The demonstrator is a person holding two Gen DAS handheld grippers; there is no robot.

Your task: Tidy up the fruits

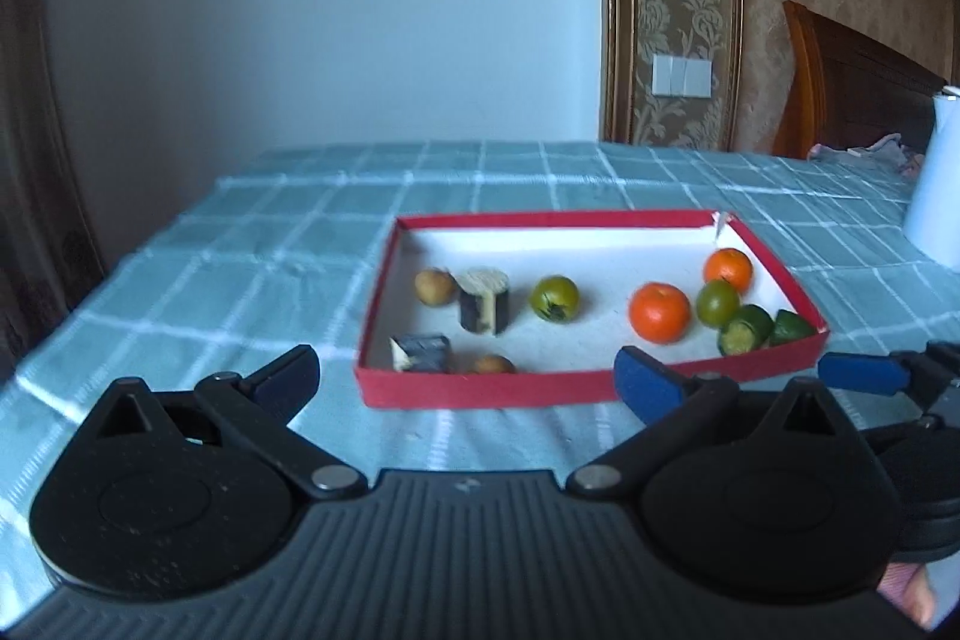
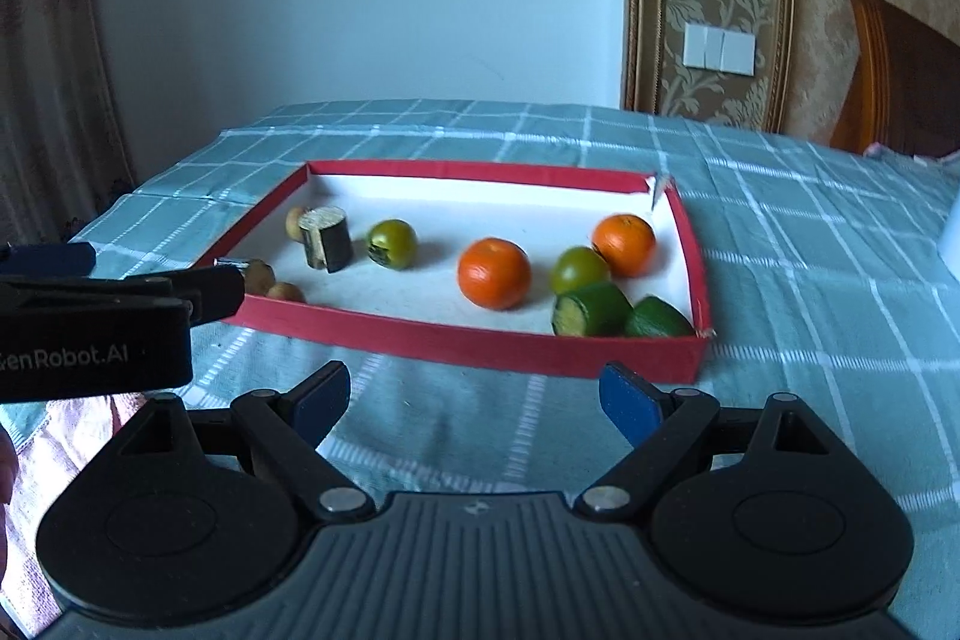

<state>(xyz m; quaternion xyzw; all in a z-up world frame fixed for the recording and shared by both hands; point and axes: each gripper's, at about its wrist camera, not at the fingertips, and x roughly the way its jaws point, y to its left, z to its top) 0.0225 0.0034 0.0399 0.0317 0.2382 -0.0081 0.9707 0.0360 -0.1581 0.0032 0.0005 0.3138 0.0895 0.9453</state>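
A red-rimmed tray with a white floor lies on the checked cloth and holds the fruit. Two oranges, a green fruit and two green cut pieces crowd its right end. Another green fruit sits mid-tray. At the left end are a dark cylinder piece, a dark block and small brown fruits. My left gripper hangs open just before the tray's near wall, with nothing between its fingers. My right gripper is open and empty before the tray, nearer the oranges.
A white jug stands on the cloth at the far right. The cloth covers the table, which ends at a pale wall behind. A wooden headboard stands at the back right. The other gripper's finger reaches in beside the tray's left corner.
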